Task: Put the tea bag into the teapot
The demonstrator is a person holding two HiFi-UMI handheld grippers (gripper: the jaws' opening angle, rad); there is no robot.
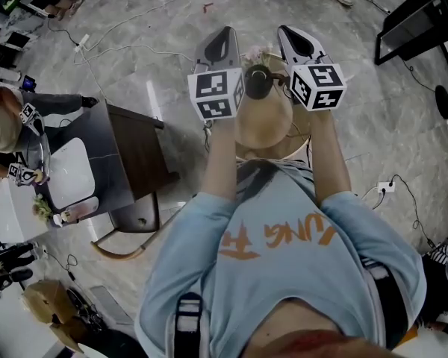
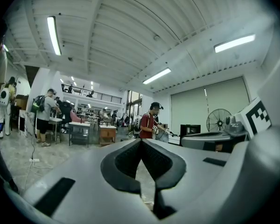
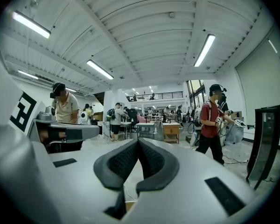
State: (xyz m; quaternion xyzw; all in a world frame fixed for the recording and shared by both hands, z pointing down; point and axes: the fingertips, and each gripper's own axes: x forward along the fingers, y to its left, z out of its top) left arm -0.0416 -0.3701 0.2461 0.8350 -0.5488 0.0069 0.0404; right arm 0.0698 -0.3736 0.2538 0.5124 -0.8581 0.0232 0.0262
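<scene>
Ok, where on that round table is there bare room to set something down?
The near half of the round table, between the dark teapot and your chest, looks bare. The far edge is crowded: the teapot sits there between the left gripper and right gripper, both shut and empty, which hide what lies beyond.

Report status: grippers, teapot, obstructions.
Left gripper and right gripper shut, empty. Teapot on table below them. Tea bag unseen. No obstruction seen.
</scene>
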